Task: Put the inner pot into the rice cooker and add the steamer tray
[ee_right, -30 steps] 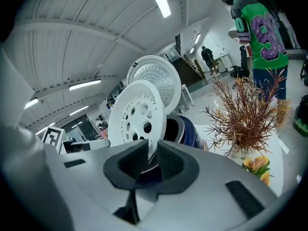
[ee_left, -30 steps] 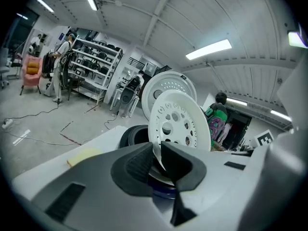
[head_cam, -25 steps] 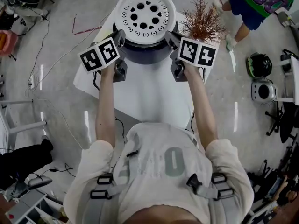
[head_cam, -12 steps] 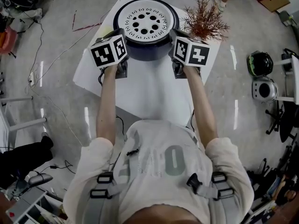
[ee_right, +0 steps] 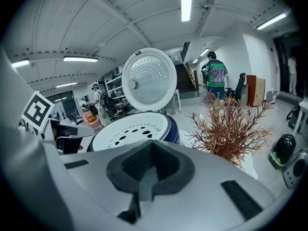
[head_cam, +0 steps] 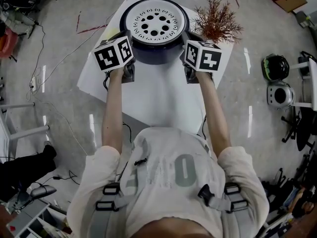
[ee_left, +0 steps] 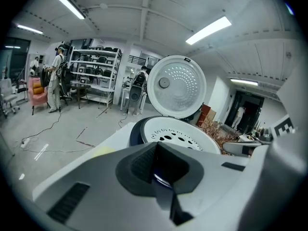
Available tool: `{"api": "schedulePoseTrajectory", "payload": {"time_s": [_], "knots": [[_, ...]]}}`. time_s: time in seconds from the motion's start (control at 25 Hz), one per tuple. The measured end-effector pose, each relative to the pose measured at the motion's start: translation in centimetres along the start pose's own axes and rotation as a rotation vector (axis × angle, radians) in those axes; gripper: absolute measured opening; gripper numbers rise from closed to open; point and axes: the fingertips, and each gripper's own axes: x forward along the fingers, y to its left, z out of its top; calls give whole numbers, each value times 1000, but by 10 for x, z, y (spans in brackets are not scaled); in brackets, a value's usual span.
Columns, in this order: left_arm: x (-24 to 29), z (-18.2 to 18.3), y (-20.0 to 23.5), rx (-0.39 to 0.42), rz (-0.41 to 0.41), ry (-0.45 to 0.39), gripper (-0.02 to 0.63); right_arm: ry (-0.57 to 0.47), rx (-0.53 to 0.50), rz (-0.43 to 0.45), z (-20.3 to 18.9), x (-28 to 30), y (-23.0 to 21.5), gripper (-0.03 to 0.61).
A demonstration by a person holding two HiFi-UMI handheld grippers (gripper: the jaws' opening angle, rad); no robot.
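The white perforated steamer tray (head_cam: 156,21) (ee_left: 183,136) (ee_right: 127,131) lies flat in the mouth of the dark blue rice cooker (head_cam: 156,56) (ee_left: 137,131) (ee_right: 174,129). It hides the inner pot. The round lid (ee_left: 176,85) (ee_right: 149,78) stands open behind. My left gripper (head_cam: 129,37) (ee_left: 158,167) is at the tray's left front rim and my right gripper (head_cam: 184,36) (ee_right: 150,170) at its right front rim. Both sets of jaws stand as narrow as before, shut on the rim, which runs in behind the pads.
The cooker stands at the far end of a white table (head_cam: 158,93). A dried reddish plant (head_cam: 215,21) (ee_right: 231,129) stands close to the cooker's right side, beside my right gripper. A person (ee_right: 215,76) stands far behind. Cables and gear lie on the floor (head_cam: 275,68).
The tray was held tilted above the cooker; it has come down and now sits level in the cooker's mouth. Both grippers came down with it and levelled out.
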Motion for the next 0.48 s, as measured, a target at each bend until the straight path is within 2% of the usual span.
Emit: {"api": "schedulePoseTrajectory", "payload": {"time_s": [0.28, 0.36, 0.48], "knots": [[-3, 5, -4, 0, -11, -17, 21, -27, -8, 6, 8, -4, 1, 8], [-8, 14, -7, 5, -20, -51, 20, -42, -18, 9, 14, -7, 2, 8], [-21, 33, -14, 18, -54, -145, 20, -75, -45, 11, 23, -12, 4, 9]]}}
